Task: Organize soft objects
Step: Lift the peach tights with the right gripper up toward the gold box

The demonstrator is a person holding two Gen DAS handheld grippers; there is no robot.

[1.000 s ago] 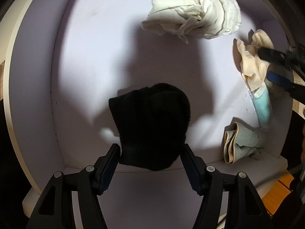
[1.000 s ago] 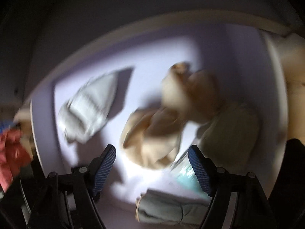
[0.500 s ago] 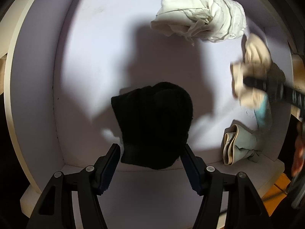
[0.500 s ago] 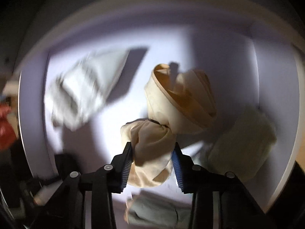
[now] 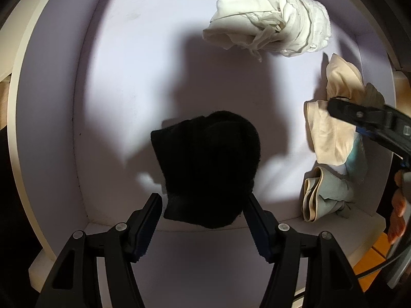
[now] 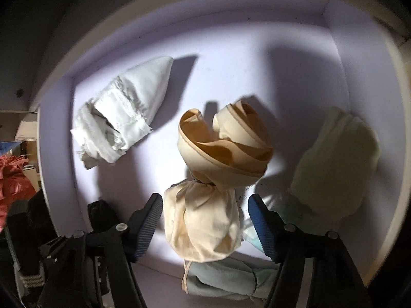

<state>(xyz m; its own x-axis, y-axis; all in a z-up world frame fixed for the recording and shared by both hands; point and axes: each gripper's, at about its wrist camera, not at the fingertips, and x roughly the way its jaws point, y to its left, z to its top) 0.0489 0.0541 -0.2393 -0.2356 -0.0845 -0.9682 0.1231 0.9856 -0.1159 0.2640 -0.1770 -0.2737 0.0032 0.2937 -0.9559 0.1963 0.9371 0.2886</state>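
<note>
My left gripper [image 5: 203,215] is shut on a black knit cloth [image 5: 205,166] and holds it just above the lilac floor of a white-walled drawer [image 5: 15,102]; its shadow falls to the left. In the right wrist view a beige cloth [image 6: 226,148] lies twisted on the floor, its lower bunch between the fingers of my right gripper [image 6: 205,215]. Those jaws are opening, and a gap shows beside the right pad. The left wrist view has the same beige cloth [image 5: 328,133] at the drawer's right side.
A white bundle [image 5: 269,30] lies at the drawer's far side. A pale blue folded piece [image 5: 326,195] and a teal scrap [image 5: 357,159] sit in the near right corner. A pale green cloth [image 6: 336,164] rests by the right wall. Red fabric [image 6: 12,179] lies outside.
The right gripper came down over the beige cloth, shut on its lower bunch and dragged it nearer, and now its jaws stand apart again. The left gripper and black cloth stayed put.
</note>
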